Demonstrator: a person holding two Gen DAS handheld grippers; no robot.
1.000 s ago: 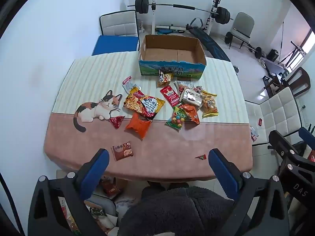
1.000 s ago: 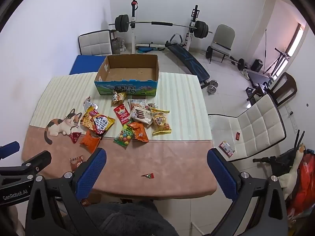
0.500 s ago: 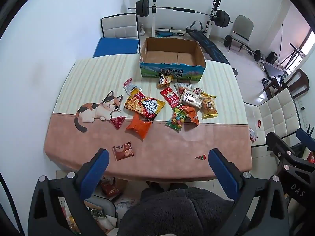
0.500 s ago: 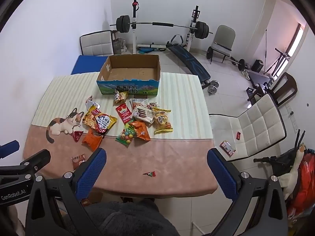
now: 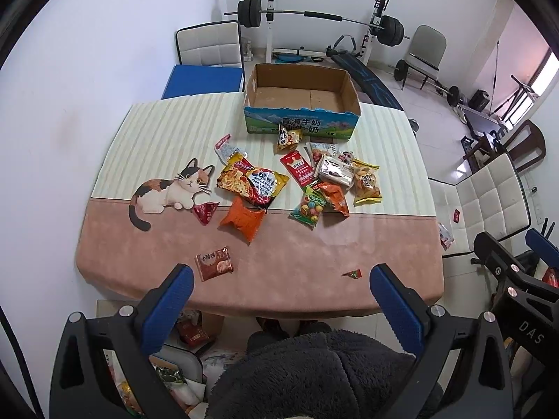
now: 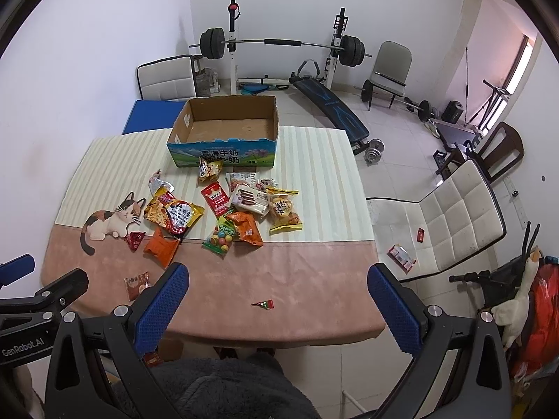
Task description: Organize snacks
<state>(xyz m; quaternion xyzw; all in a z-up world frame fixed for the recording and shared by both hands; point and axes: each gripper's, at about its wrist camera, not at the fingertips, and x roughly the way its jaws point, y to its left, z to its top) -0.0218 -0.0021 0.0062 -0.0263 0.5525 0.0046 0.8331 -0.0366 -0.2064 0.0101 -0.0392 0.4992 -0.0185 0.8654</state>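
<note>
An open cardboard box (image 5: 301,100) (image 6: 223,129) stands empty at the table's far side. Several snack packets lie in front of it: a noodle bag (image 5: 252,182) (image 6: 173,214), an orange pouch (image 5: 242,219) (image 6: 160,246), a red packet (image 5: 299,169), a candy bag (image 5: 309,206) (image 6: 219,237). A brown biscuit packet (image 5: 214,263) (image 6: 137,283) and a tiny red wrapper (image 5: 353,273) (image 6: 263,304) lie near the front edge. My left gripper (image 5: 279,277) and right gripper (image 6: 277,276) hang open above the near edge, both holding nothing.
The table (image 5: 314,244) wears a cloth with a cat picture (image 5: 171,188). White chairs (image 6: 450,216) (image 5: 209,45) stand right and behind. A barbell rack (image 6: 279,42) and bench fill the back. A person's dark fleece clothing (image 5: 314,370) is below.
Both grippers have drifted slightly closer to the table, so the table looks a little nearer. Nothing on it has moved.
</note>
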